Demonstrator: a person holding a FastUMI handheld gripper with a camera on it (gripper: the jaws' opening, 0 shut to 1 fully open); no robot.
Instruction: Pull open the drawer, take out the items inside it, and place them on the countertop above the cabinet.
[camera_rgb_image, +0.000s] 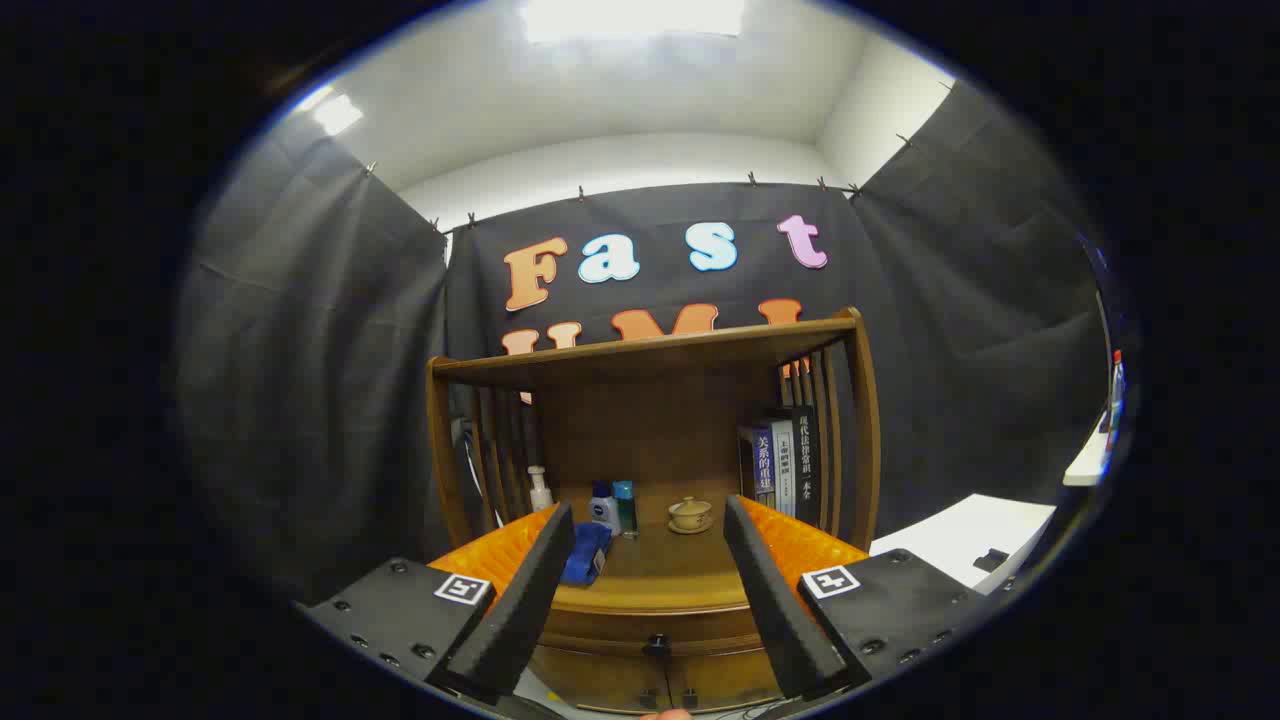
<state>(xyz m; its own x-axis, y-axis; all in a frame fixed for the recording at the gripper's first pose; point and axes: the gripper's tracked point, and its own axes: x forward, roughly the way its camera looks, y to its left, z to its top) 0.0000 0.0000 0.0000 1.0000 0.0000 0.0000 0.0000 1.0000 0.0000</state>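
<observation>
My claw (650, 590) sits low in the middle of the frame with its two fingers spread apart, and nothing is between them. Through the gap, at the bottom center, I see the drawer (655, 680) of the wooden cabinet; it looks closed, with a small dark knob (657, 646) on its front. Just above it is the countertop (660, 575). On it, near my left finger, a blue packet (586, 553) is lying. Farther back stand a white pump bottle (540, 490), a small blue-and-white bottle (603, 508) and a teal bottle (626, 506). A small lidded cup (690, 515) is in the center. Books (785, 465) stand to the right, under the upper shelf (650, 350).
</observation>
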